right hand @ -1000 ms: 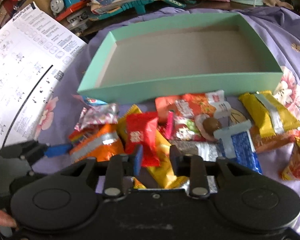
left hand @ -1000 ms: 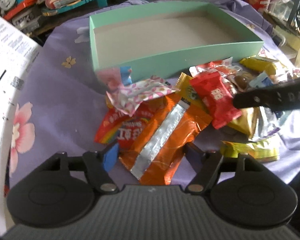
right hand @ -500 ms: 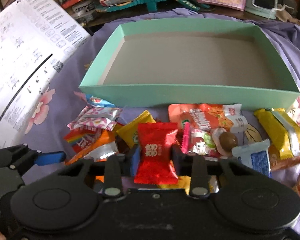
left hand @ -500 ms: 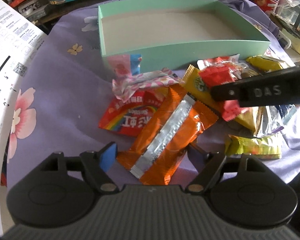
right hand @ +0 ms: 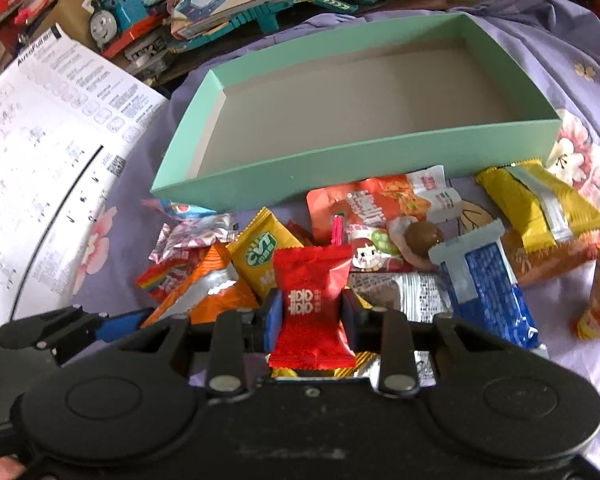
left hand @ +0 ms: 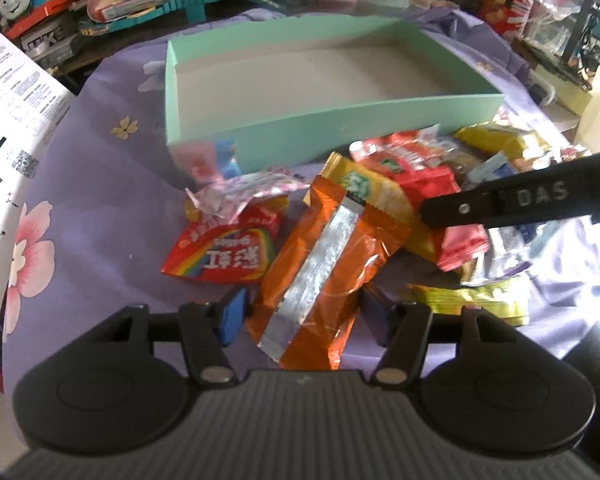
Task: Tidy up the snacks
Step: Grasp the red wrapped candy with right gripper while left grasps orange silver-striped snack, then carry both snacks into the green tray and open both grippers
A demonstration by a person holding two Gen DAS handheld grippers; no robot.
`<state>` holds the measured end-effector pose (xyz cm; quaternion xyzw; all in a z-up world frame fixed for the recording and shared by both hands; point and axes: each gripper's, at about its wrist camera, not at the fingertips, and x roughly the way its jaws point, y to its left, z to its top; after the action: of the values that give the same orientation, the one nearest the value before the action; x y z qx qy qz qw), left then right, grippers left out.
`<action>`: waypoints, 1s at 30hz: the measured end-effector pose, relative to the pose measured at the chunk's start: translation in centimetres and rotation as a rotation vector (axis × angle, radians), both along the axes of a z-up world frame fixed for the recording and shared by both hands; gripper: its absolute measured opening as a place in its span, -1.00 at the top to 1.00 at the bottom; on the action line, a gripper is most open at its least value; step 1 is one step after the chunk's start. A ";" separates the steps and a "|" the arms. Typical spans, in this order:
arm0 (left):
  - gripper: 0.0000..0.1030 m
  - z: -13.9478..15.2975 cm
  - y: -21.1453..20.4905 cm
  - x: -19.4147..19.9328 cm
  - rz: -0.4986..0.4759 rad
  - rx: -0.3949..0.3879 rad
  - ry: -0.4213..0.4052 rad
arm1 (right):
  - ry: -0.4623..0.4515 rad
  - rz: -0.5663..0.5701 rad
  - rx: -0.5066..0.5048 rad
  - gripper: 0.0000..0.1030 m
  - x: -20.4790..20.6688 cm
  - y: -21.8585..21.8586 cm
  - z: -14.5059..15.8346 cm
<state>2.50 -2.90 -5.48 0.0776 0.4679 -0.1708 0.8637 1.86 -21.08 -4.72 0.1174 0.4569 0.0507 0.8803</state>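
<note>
Looking from our right gripper (right hand: 311, 316), we see its jaws squeezing a red candy packet (right hand: 313, 312) — mostly hidden in the other view. Our left gripper (left hand: 306, 314) tilts down, jaws closing around an orange packet (left hand: 324, 276), pads not touching. The green box (right hand: 340, 176) sits just behind the pile.

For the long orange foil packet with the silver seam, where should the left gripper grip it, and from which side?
Grip the orange foil packet across its narrow width at the near end, coming from above; it lies flat, lengthwise between the closing left gripper's fingers, which do not yet press it.
</note>
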 end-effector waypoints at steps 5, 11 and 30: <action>-0.16 2.3 0.1 -0.7 0.004 -0.058 -0.003 | -0.040 -0.022 0.034 0.40 -0.6 -1.0 1.4; -0.16 5.8 1.2 0.5 0.060 -0.125 -0.023 | -0.103 -0.054 0.062 0.40 0.1 -2.5 4.1; -0.18 5.4 1.1 22.3 0.290 -0.022 -0.047 | -0.113 -0.044 -0.011 0.40 18.8 -2.7 6.1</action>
<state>24.83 -1.80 -0.05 0.0037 0.4518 -0.0476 0.8908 20.61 -23.78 1.39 0.1197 0.4042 0.0355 0.9061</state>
